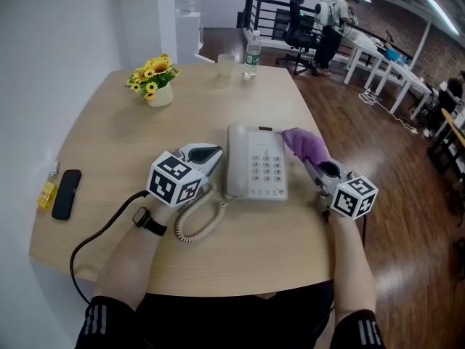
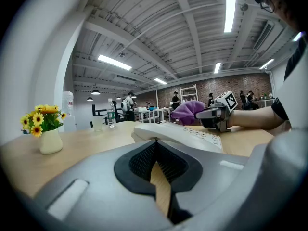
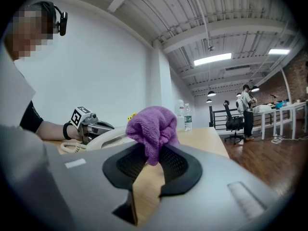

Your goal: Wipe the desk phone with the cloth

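Bright, even glow from ceiling strip lights (image 2: pixel 230 4); fisheye corners go black.

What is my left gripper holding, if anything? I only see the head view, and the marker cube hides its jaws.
Observer: Nothing. The left gripper view shows the left gripper with its jaws together and empty, and the desk phone just ahead of them.
Operator: Is the cloth properly pinched on the right?
Observer: Yes. The right gripper view shows the right gripper closed on the purple cloth, with most of it bunched above the jaws.
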Motion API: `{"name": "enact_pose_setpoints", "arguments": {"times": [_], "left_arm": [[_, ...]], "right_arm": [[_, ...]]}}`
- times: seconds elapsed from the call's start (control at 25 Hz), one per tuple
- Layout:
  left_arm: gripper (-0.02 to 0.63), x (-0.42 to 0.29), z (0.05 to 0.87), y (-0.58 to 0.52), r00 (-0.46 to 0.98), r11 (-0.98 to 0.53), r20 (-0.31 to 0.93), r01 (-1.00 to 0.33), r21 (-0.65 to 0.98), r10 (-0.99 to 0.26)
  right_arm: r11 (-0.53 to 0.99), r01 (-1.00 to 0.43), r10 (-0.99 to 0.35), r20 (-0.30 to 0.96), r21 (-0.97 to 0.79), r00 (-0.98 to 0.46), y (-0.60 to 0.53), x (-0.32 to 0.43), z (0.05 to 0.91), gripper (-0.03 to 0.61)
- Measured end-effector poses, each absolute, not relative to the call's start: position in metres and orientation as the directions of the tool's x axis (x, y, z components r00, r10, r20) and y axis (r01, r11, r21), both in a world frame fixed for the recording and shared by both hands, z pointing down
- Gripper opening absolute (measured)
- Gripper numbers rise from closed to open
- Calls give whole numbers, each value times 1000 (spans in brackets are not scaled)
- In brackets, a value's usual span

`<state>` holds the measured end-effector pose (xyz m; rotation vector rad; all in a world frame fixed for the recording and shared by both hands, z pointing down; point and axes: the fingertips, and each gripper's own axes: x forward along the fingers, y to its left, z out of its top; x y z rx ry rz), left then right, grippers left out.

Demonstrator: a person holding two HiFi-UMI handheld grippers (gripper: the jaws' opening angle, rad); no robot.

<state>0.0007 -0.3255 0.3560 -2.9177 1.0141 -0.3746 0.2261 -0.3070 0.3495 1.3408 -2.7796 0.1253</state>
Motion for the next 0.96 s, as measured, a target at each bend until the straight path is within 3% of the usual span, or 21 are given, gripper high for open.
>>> {"name": "enact_pose_setpoints", "arguments": {"times": [0.96], "left_arm": [[-6, 0, 357, -325, 760, -787, 211, -609, -97, -615]], "right_arm": [[630, -775, -770, 85, -60, -632, -305, 228, 352, 89]]}}
